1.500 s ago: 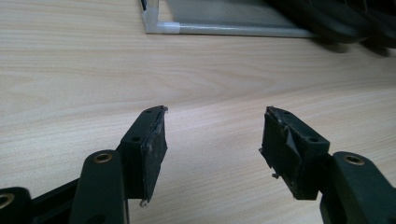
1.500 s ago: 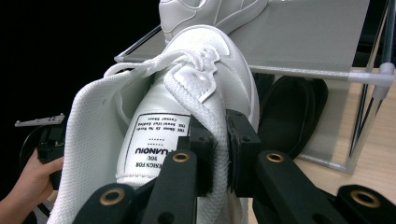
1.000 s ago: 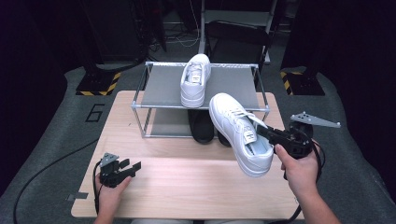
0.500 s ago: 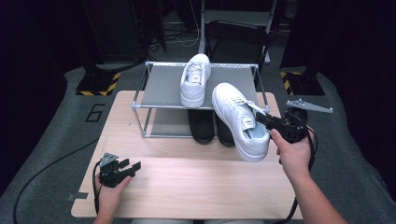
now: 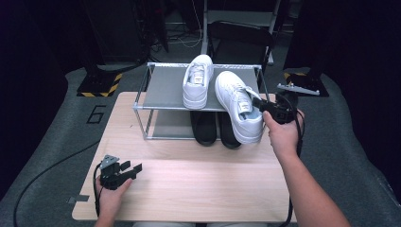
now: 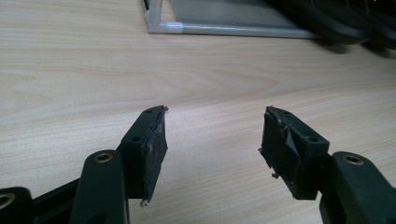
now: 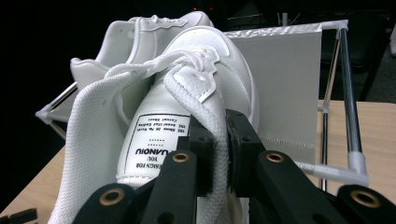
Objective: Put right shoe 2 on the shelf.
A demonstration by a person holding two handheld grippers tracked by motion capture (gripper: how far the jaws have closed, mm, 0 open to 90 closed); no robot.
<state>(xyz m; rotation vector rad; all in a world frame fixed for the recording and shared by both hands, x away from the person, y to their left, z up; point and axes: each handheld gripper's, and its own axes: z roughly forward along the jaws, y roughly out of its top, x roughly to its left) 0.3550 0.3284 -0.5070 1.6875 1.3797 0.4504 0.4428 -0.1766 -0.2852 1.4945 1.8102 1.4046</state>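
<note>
1. High view showed the right hand-held gripper (image 5: 263,107) clamped on a white sneaker's (image 5: 237,112) collar, its toe over the rack's (image 5: 163,90) top shelf beside another white sneaker (image 5: 197,80).
2. Left hand-held gripper (image 5: 135,169) rested on the tabletop (image 5: 198,184), jaws apart.

High view overhead, facing forward-down; tongs cameras close — all share rack (image 5: 165,90).

Light's coming from overhead and lands mostly on the wooden counter (image 5: 198,184), while everything around it drops into near black. The white sneaker (image 7: 187,107) is bright up close, slightly soft-focus. Soft shadows under the rack (image 5: 161,90), no harsh glare.
</note>
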